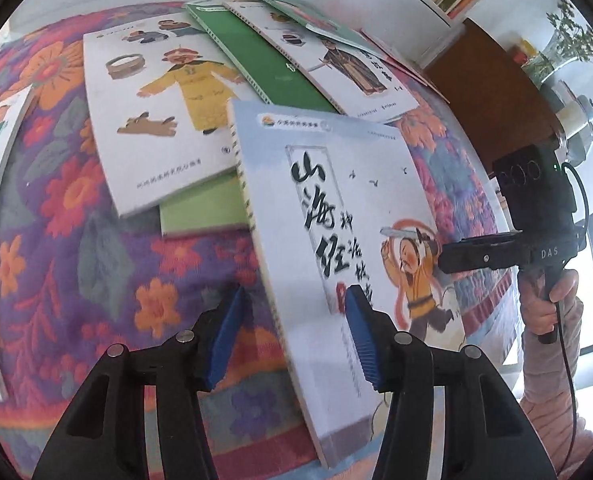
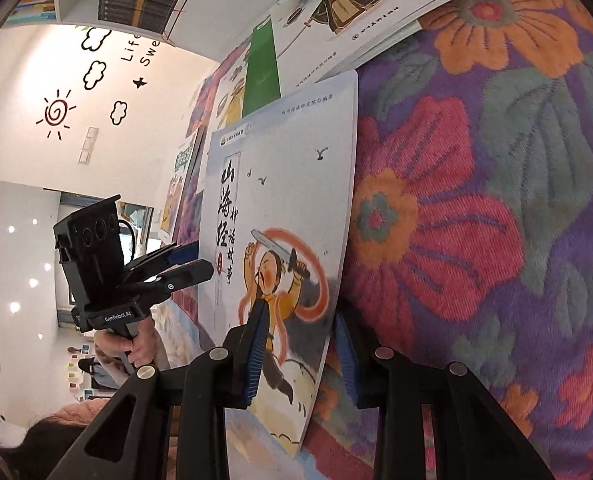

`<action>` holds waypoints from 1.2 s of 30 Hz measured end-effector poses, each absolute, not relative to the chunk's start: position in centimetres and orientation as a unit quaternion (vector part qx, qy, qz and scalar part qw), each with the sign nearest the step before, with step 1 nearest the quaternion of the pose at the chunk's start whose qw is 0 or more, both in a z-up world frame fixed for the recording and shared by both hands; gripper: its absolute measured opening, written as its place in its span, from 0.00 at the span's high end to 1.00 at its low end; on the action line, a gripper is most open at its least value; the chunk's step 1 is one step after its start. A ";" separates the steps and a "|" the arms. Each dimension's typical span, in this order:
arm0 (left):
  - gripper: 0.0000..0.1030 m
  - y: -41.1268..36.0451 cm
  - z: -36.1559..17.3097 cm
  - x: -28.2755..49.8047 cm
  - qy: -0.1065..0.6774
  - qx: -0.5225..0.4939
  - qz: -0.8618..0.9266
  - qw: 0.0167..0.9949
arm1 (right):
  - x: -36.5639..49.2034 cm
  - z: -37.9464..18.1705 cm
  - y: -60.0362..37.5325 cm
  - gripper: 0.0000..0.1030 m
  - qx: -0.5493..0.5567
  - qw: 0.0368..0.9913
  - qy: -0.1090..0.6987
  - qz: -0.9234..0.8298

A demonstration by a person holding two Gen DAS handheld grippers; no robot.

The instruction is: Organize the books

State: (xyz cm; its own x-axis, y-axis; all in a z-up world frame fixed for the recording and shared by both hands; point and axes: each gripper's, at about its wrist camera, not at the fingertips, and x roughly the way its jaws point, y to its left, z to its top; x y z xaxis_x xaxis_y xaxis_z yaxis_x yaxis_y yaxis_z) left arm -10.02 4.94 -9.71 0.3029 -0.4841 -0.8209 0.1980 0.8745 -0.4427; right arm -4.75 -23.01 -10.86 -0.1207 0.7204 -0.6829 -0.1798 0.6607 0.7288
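The pale blue paperback is raised on a tilt above the floral cloth, with both grippers at its near edge. In the left wrist view the left gripper straddles the spine-side corner: one blue pad lies on the cover, the other stands apart on the far side of the edge, so the fingers are not yet clamped. In the right wrist view the right gripper straddles the opposite long edge, one pad over the cover picture and one behind the book; whether both pads press cannot be told.

Handling, as a judgement: the book is thin, light and flexible, with a smooth cover that may slide between ribbed pads. Grip near the spine, where the block is stiffest; a hold on the open edge lets the pages fan and the cover bend.

Other books lie fanned on the cloth beyond it: a white book with a yellow-robed figure, a green book, and a white book with a dark-robed figure.

Legible writing: the cover title reads 山海经, with 神话故事 beside it. The right gripper body reads "DAS"; the left gripper body reads "GenRoboLAI", as far as it can be made out. The wall decal shows "Life" and "Swe".
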 end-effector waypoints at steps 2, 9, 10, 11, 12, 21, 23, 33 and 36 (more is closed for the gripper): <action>0.55 5.0 -9.8 -9.5 0.548 -0.135 -0.219 0.796 | -4.5 -10.7 -22.8 0.70 0.198 0.633 0.658 0.358; 0.59 4.8 -9.6 -10.0 0.537 -0.112 -0.210 0.809 | -4.3 -10.1 -21.2 0.70 0.167 0.667 0.639 0.345; 0.59 4.8 -9.7 -10.0 0.537 -0.114 -0.212 0.809 | -4.5 -9.9 -20.8 0.70 0.159 0.674 0.636 0.342; 0.59 5.0 -9.7 -9.9 0.536 -0.116 -0.216 0.808 | -4.7 -9.7 -20.5 0.70 0.149 0.682 0.632 0.337; 0.59 5.0 -9.7 -9.9 0.536 -0.119 -0.219 0.807 | -4.8 -9.7 -20.4 0.70 0.143 0.686 0.630 0.334; 0.59 5.6 -9.8 -10.2 0.534 -0.120 -0.225 0.806 | -5.5 -9.3 -19.3 0.71 0.111 0.714 0.614 0.317; 0.59 5.6 -9.8 -10.2 0.534 -0.121 -0.224 0.806 | -5.5 -9.3 -19.5 0.71 0.114 0.716 0.612 0.316; 0.59 5.3 -9.6 -10.3 0.541 -0.124 -0.216 0.803 | -6.5 -9.0 -19.2 0.70 0.100 0.736 0.596 0.306; 0.58 5.2 -9.5 -10.4 0.549 -0.126 -0.209 0.800 | -6.6 -8.8 -19.3 0.70 0.112 0.742 0.593 0.293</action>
